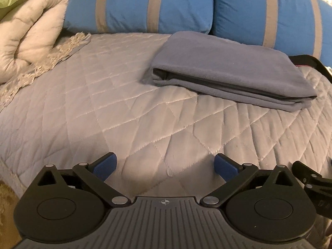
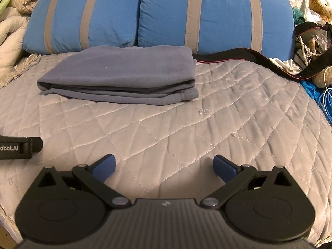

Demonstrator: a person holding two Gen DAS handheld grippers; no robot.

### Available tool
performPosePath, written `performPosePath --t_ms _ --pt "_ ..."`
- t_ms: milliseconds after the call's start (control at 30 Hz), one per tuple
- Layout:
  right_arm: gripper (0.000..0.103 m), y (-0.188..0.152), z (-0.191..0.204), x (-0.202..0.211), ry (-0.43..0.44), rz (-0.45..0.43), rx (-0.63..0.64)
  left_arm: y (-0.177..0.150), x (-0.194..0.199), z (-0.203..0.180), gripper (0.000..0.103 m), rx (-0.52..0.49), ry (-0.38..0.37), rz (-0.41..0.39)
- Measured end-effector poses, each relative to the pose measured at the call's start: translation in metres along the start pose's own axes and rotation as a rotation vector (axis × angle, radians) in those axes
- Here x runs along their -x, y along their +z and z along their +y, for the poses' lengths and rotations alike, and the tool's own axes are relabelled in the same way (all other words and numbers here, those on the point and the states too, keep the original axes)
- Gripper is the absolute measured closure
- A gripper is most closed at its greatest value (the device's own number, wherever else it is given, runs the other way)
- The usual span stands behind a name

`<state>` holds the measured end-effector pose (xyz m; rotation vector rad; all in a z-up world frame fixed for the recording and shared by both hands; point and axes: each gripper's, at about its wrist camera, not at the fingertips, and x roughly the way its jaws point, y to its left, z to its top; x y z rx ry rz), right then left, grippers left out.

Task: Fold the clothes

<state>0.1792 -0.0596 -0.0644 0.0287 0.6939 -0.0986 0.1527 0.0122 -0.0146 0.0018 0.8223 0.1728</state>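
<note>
A grey-blue fleece garment (image 1: pixel 226 70) lies folded in a flat rectangle on the quilted grey bedspread (image 1: pixel 124 114), near the pillows. It also shows in the right wrist view (image 2: pixel 122 76), left of centre. My left gripper (image 1: pixel 165 166) is open and empty, low over the bedspread, well in front of the garment. My right gripper (image 2: pixel 164 166) is open and empty too, in front of the garment and a little to its right. The left gripper's body (image 2: pixel 16 147) shows at the left edge of the right wrist view.
Two blue pillows with grey stripes (image 2: pixel 145 14) lie behind the garment. A rolled cream comforter (image 1: pixel 27 37) sits at the left. A black strap (image 2: pixel 269 60), a stuffed toy (image 2: pixel 317 4), cables and clutter (image 2: pixel 323 95) lie at the right. The bedspread (image 2: pixel 186 128) lies flat in front.
</note>
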Motion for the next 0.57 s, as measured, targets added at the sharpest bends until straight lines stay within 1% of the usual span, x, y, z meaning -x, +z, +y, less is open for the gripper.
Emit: performPosePath --t_ms 167,433,567 --pt "0.0 0.001 -0.0013 -0.0003 0.005 0.007 0.0 0.0005 0.0005 -0.0053 0.0 0.019 0.031 0.017" --pt "0.0 0.0029 -0.0031 -0.001 0.017 0.021 -0.002 -0.0062 -0.0025 -0.0087 0.0 0.025 0.026 -0.065" --pt "0.0 0.001 -0.0022 -0.001 0.014 0.011 0.004 -0.0066 -0.004 -0.0104 0.0 0.004 0.028 -0.081"
